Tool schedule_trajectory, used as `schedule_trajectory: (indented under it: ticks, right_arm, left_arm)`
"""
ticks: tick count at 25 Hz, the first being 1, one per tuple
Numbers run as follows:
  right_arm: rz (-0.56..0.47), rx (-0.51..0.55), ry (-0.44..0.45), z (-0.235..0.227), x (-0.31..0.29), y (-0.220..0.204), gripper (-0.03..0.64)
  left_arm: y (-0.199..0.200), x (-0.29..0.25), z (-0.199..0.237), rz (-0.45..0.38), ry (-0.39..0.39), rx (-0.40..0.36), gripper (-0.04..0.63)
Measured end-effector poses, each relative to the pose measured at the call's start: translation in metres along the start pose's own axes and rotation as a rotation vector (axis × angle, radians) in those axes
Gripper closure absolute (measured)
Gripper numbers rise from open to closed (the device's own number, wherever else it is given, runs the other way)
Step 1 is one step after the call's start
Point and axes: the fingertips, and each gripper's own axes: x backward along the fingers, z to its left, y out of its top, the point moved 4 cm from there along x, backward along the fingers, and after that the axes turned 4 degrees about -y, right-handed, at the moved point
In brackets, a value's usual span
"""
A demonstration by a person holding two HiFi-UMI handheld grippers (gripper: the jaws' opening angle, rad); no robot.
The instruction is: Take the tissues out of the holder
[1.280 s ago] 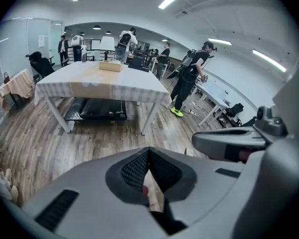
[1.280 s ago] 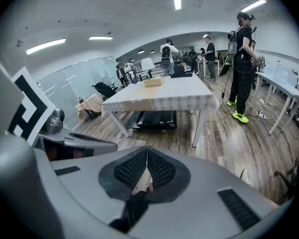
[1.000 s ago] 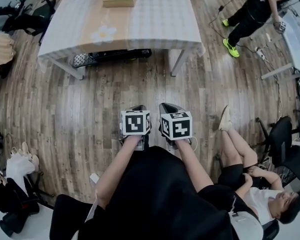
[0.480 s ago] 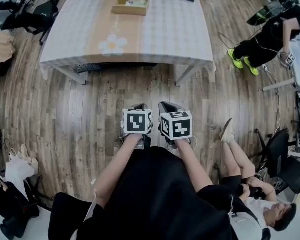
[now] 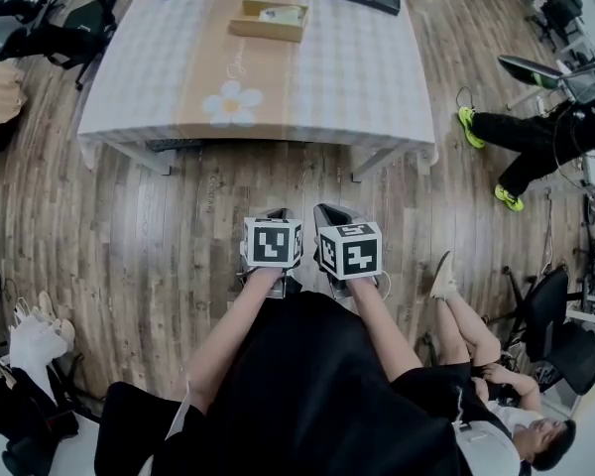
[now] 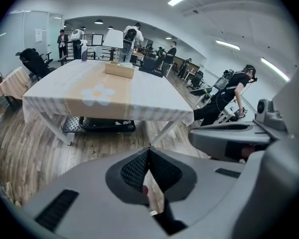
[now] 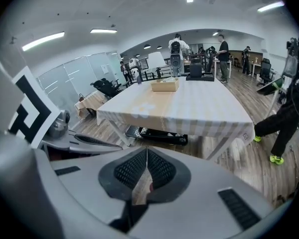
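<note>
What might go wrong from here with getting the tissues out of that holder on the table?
The tissue holder sits far across the table, so reaching it may mean a long lean. The left gripper and right gripper are shut and empty; they must open before pinching a tissue. A seated person's foot lies close on the right, a possible trip.

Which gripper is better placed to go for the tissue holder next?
Left, marginally: the tissue holder sits straight ahead of the left gripper; the right gripper is alongside. Both far off, jaws shut.

tissue holder on table, near far edge; person right of table
</note>
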Motion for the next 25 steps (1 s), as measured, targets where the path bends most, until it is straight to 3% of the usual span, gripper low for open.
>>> schedule_trajectory:
  ticks: [13,25]
  right_arm:
    - [-0.006,0.023,0.057,0.03,-0.04,0.042,0.603]
    - [-0.012,0.117,0.141,0.038,-0.079,0.087,0.602]
  left_arm:
    - [0.023,0.0,0.053,-0.019,0.022,0.07,0.595]
    - [0.057,-0.01,0.082,-0.057,0.073,0.142,0.595]
